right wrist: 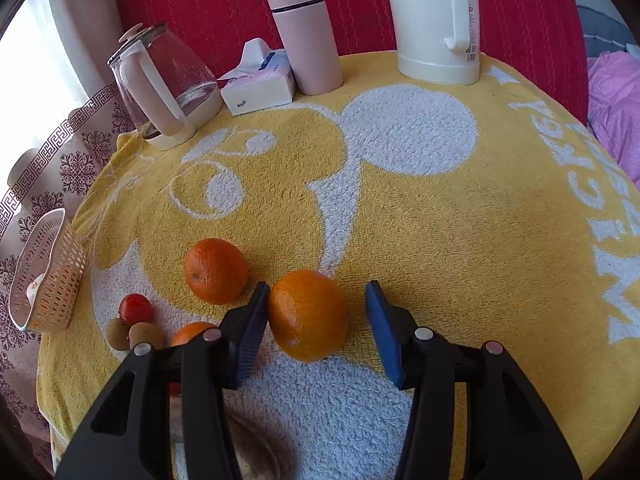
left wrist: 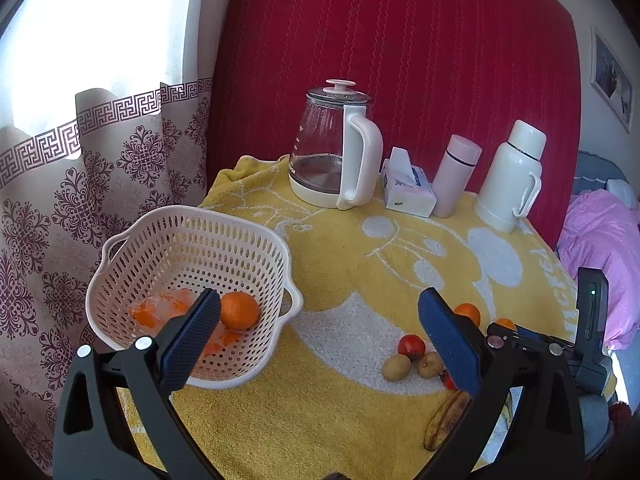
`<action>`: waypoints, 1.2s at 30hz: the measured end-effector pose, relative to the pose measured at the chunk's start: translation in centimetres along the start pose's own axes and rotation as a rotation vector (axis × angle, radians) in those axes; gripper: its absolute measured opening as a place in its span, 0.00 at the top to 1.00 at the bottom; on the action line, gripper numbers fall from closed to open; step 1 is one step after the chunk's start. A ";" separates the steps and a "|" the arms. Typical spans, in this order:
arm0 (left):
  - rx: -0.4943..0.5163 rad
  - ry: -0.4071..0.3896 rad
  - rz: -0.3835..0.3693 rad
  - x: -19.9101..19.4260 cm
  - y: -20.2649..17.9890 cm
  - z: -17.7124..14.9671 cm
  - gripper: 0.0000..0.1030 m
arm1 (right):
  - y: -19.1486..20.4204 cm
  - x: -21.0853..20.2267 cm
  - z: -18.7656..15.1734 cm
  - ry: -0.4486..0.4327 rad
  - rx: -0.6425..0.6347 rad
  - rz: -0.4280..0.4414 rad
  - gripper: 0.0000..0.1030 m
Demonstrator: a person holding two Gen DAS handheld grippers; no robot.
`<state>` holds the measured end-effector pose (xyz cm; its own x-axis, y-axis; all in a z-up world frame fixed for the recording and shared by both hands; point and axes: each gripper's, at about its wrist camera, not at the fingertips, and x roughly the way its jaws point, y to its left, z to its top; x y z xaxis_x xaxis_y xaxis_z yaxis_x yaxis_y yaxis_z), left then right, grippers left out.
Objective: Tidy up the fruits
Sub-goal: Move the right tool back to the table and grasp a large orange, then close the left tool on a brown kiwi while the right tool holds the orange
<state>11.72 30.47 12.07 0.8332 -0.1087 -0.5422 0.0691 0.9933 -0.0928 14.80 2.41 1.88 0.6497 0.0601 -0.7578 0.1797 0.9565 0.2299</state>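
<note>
A white perforated basket (left wrist: 192, 236) stands at the table's left, holding one orange (left wrist: 239, 310) and some orange-printed wrappers. My left gripper (left wrist: 320, 328) hovers open just right of it, empty. Loose fruit lies on the yellow towel: a red fruit (left wrist: 411, 346), two small brown fruits (left wrist: 396, 367), a spotted banana (left wrist: 444, 416) and oranges. In the right wrist view my right gripper (right wrist: 318, 300) is open around an orange (right wrist: 308, 314); the left finger touches it, the right finger stands apart. A second orange (right wrist: 216, 271) lies to its left, a third (right wrist: 192, 333) partly hidden behind the finger.
Along the back of the table stand a glass kettle (left wrist: 332, 152), a tissue pack (left wrist: 406, 188), a pink flask (left wrist: 456, 176) and a white thermos (left wrist: 510, 176). A red padded wall rises behind. Curtains hang left; pink bedding (left wrist: 600, 248) lies right.
</note>
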 end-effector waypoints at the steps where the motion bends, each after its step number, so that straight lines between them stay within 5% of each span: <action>1: 0.001 0.002 0.000 0.1 0.0 -0.1 0.03 | 0.2 0.0 0.0 -0.003 -0.012 -0.006 0.53; 8: 0.010 0.018 0.001 0.7 -0.2 -0.4 0.03 | 1.3 0.3 -0.4 0.001 -0.081 -0.028 0.63; 26: 0.097 0.078 -0.053 4.0 -3.0 -2.8 0.03 | -2.1 -3.5 -2.3 -0.018 -0.082 -0.008 0.64; 36: 0.237 0.189 -0.141 6.9 -6.2 -6.0 0.46 | -3.0 -3.1 -3.2 -0.004 -0.064 0.017 0.63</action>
<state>13.75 23.31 3.83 0.6916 -0.2289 -0.6850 0.3204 0.9473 0.0068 9.90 0.28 1.61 0.6555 0.0759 -0.7514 0.1206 0.9716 0.2034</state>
